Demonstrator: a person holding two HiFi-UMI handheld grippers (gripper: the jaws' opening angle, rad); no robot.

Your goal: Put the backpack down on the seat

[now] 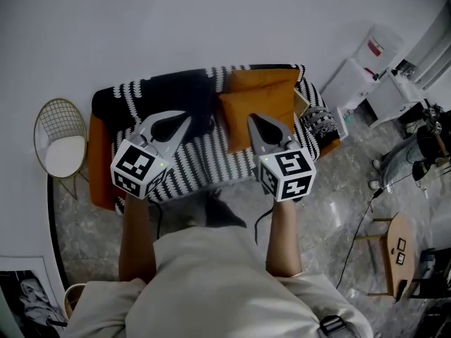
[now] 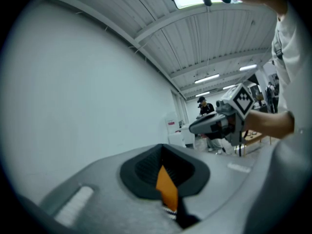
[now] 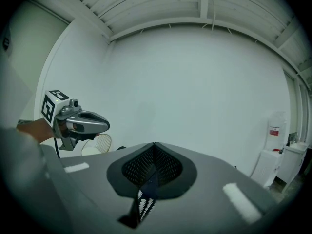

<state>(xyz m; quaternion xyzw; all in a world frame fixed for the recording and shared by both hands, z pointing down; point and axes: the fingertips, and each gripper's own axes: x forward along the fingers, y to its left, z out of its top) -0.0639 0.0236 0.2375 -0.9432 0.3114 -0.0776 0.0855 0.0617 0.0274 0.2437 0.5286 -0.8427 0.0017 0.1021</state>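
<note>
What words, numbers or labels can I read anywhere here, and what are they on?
No text can be read.
Red label on the white appliance: too small to read.
Cards on the wooden stool: too small to read.
Cubes: black-and-white patterns, no letters.

I hold my left gripper (image 1: 184, 117) and right gripper (image 1: 251, 118) side by side in front of me, apart, bare forearms (image 1: 136, 239) extended, tips pointing forward, both pairs of jaws pressed together.
</note>
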